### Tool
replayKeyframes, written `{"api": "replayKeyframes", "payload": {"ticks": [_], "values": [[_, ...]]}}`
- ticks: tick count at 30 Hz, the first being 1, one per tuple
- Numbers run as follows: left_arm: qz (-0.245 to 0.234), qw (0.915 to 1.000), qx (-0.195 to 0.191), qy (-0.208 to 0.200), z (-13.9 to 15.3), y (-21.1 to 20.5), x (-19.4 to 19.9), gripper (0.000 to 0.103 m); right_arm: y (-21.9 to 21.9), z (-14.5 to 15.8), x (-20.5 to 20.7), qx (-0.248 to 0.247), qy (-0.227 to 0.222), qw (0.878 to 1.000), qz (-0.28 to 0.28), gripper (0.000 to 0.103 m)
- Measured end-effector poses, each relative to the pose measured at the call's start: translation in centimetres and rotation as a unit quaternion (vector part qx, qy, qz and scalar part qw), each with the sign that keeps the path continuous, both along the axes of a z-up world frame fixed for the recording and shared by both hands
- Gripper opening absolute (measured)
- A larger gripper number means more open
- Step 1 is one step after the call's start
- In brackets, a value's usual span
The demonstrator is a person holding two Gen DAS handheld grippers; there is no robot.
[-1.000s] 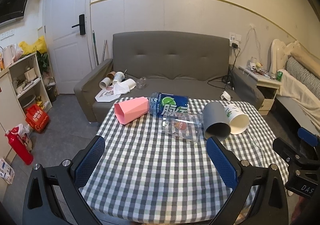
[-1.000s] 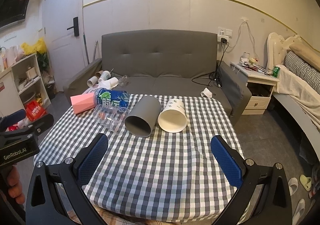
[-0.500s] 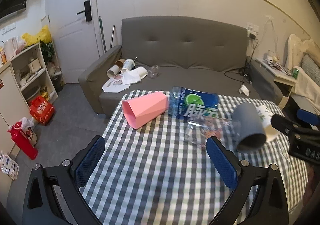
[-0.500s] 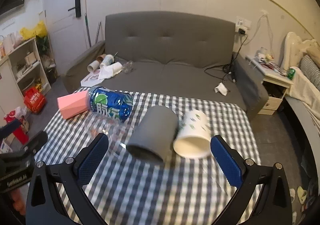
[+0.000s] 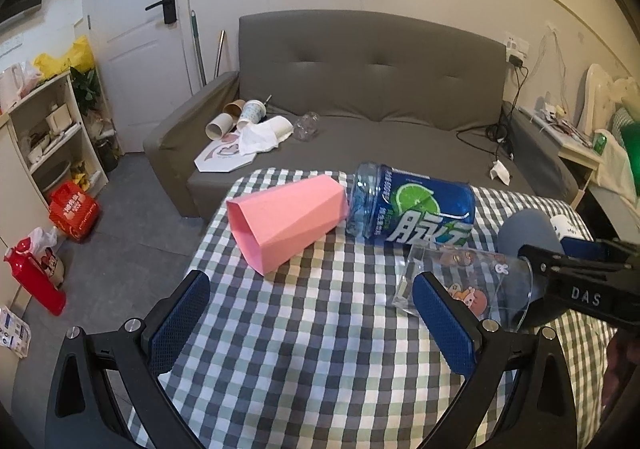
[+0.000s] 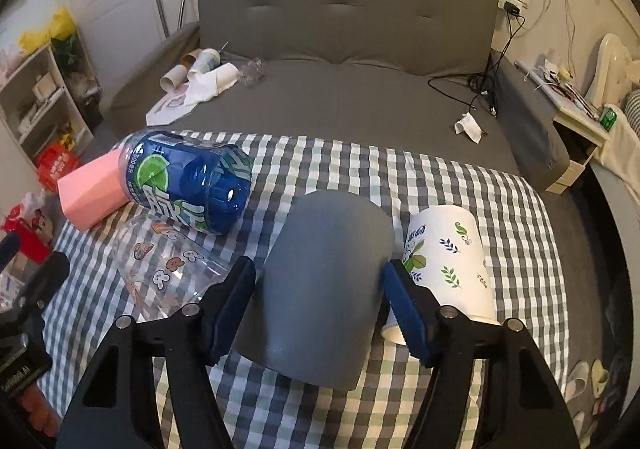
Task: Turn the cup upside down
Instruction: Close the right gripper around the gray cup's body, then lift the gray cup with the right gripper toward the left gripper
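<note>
- My right tongs (image 6: 320, 293) straddle the grey cup (image 6: 326, 285), which lies on its side on the checked bench (image 6: 440, 177), mouth toward me. Both pads sit at its flanks; I cannot tell if they grip yet.
- My left tongs (image 5: 310, 315) hang wide open over the bench, holding nothing.
- Just beside the grey cup: a clear cup (image 6: 168, 265) to its left, a white leaf-print cup (image 6: 448, 261) to its right.
- A blue bottle (image 5: 412, 211) and pink cup (image 5: 286, 221) lie behind, touching.
</note>
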State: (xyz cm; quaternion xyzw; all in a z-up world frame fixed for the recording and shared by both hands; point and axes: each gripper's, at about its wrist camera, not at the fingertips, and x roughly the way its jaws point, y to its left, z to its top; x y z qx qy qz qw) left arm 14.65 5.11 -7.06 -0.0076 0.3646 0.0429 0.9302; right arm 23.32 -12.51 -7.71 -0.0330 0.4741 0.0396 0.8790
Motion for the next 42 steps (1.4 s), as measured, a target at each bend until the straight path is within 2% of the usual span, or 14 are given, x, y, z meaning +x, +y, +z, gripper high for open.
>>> {"api": "replayKeyframes", "payload": {"ticks": [9,14,18,20,29,35,42], "values": [[-0.001,1.0000,0.001,0.006,-0.1,-0.2,-0.2,0.103,0.1,-1.4,3.2,-0.013,0.063,0.998,-0.017,0.076],[-0.002,0.9999,0.004,0.009,-0.2,-0.5,-0.2,0.103,-0.5,-2.6,5.0,-0.001,0.103,0.994,-0.030,0.076],[-0.005,0.9999,0.013,0.008,0.0,-0.9,-0.5,0.103,-0.4,-2.5,4.8,0.002,0.108,0.994,-0.018,0.075],[-0.005,0.9999,0.013,0.007,0.2,-0.9,-0.7,0.103,-0.6,-2.0,3.9,0.021,0.104,0.994,-0.017,0.074],[0.006,0.9999,0.008,-0.012,2.0,-0.2,-3.4,0.103,0.6,0.9,-3.7,0.037,0.084,0.996,-0.008,0.074],[0.011,0.9999,-0.001,-0.013,2.2,0.4,-5.5,0.103,1.3,-0.2,-8.6,0.054,0.093,0.994,-0.010,0.074],[0.008,0.9999,-0.002,0.007,1.5,0.3,-7.1,0.103,1.5,-2.1,-10.9,0.047,0.086,0.995,-0.011,0.074]]}}
